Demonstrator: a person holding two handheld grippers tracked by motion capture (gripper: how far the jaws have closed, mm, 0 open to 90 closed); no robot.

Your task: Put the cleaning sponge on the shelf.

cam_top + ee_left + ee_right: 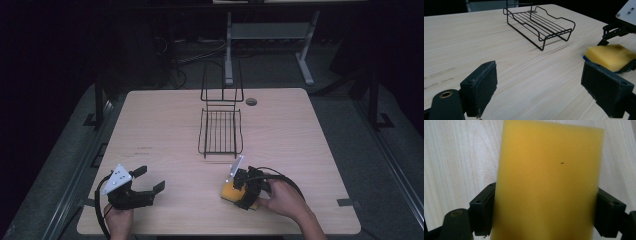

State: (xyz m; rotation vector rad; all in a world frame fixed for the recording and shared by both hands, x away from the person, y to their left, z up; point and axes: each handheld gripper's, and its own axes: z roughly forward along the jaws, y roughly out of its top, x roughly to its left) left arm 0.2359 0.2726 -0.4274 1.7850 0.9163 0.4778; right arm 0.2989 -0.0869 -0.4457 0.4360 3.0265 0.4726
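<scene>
Your right gripper [244, 191] has its jaws pressed against the two long sides of the yellow sponge [228, 191], which lies on the wooden table [165, 130] toward you from the black wire rack [220, 131], a little to its right. In the left gripper view the sponge [610, 56] shows a thin blue layer underneath. Expect it to be very light and soft: it will give under the pads, so squeeze only enough to hold and keep the jaws at mid-length so it does not bend or swing. Foam grips well and nothing here breaks.

Your left gripper [145, 180] hovers with jaws spread wide, holding nothing, well to the left of the rack's near end. Between sponge and rack the tabletop is bare; mind the rack's raised wire rim and the tall loop at its far end.
</scene>
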